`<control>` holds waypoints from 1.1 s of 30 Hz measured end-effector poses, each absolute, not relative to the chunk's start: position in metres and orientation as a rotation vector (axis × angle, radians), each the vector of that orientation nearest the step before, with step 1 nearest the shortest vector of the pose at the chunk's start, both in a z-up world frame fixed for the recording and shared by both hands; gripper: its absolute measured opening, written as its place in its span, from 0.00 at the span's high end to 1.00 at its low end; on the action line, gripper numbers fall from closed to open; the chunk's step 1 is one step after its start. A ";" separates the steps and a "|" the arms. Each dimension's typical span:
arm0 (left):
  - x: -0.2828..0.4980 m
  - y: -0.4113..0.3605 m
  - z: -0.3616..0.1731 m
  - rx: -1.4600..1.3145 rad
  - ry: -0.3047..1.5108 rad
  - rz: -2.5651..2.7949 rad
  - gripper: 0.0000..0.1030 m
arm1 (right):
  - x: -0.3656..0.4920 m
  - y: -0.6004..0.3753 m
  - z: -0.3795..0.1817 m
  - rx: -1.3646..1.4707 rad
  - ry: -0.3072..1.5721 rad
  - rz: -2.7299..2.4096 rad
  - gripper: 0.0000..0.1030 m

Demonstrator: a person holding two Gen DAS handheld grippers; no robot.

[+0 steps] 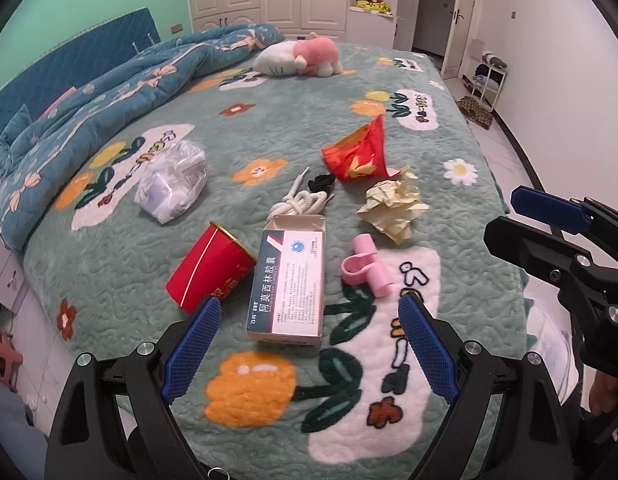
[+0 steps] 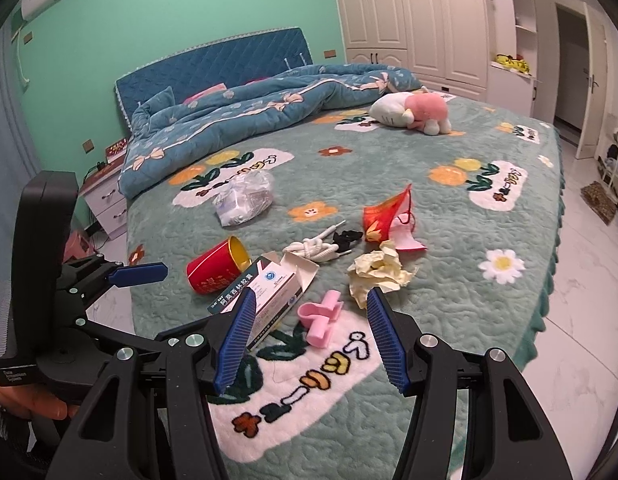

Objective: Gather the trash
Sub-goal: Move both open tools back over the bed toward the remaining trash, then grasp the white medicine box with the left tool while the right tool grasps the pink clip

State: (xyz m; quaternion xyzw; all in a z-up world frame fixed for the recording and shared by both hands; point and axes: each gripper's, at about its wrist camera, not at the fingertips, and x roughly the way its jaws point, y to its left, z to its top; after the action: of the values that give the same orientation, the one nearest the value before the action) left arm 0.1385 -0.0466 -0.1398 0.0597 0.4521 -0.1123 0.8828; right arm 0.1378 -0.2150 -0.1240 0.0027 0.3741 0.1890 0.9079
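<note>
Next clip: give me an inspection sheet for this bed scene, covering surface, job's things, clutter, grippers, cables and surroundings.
Surface: green flowered bedspread, with a blue quilt bunched towards the headboard.
Job's things: crumpled yellow paper, open medicine box, red can lying on its side, torn red wrapper, clear plastic bag.
Clutter: pink clip, white cord bundled, small black item, plush toy.
Grippers: left gripper open, empty, above the box; right gripper open, empty.
Cables: only the bundled white cord.
Surroundings: cream wardrobe, nightstand, open doorway.
</note>
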 end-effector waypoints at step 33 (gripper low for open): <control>0.197 -0.030 -0.222 0.129 1.154 -0.224 0.13 | 0.208 -0.193 -0.239 -0.040 1.032 0.401 0.45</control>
State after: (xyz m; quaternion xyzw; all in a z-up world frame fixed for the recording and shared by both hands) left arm 0.1975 -0.0302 -0.2216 0.0609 0.5440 -0.1054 0.8302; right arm 0.2077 -0.1927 -0.2386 -0.0192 0.4901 0.1906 0.8504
